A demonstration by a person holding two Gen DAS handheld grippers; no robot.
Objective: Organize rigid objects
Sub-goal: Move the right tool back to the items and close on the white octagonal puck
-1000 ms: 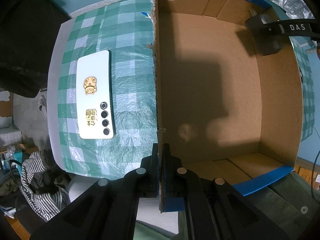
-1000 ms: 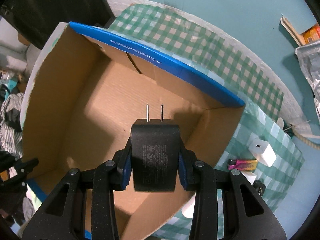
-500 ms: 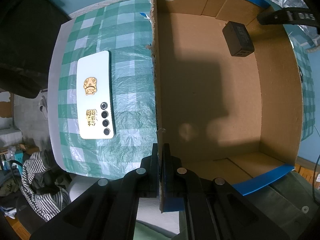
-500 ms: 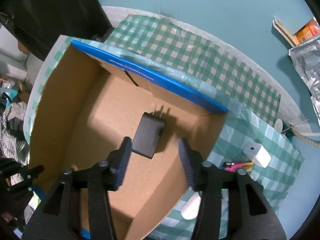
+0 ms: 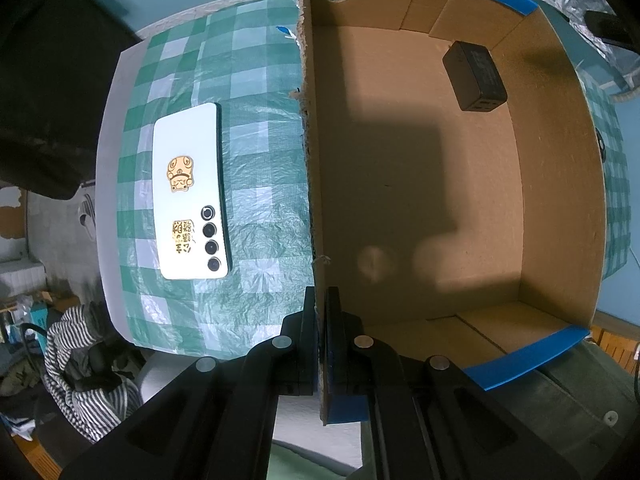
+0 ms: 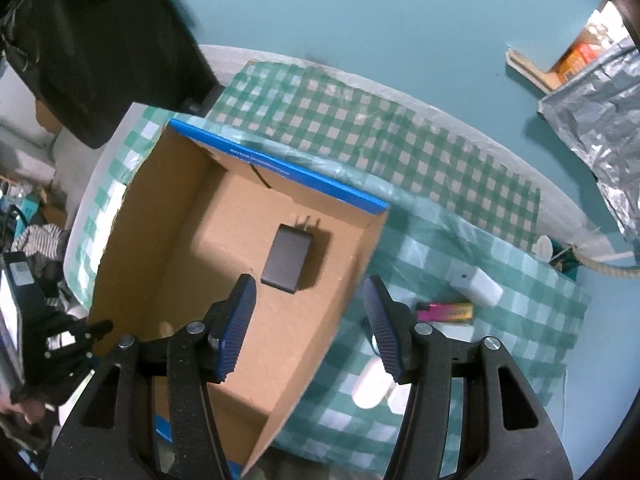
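A black charger [image 6: 287, 258] is seen lying flat on the floor of an open cardboard box [image 6: 168, 216], close to the blue-edged far wall, its two prongs pointed at that wall. The right gripper [image 6: 308, 322] is held above the box with its blue-padded jaws spread apart and nothing between them; the charger is left untouched below and beyond the fingertips. In the left wrist view, the left gripper [image 5: 320, 344] is clenched on the near end of the box's side wall, the cardboard edge pinched between the two black fingers, and the same charger [image 5: 476, 76] is shown in the far right corner of the box [image 5: 560, 200]. A white phone [image 5: 190, 192] is laid face down on the green checked tablecloth [image 5: 260, 152] to the left of the box, well apart from it, with gold stickers and a row of camera lenses showing. On the cloth to the right of the box, a white adapter [image 6: 476, 286] and a pink and yellow lighter [image 6: 444, 312] are set just beside each other. A crumpled silver bag [image 6: 600, 120] is visible at the far right.
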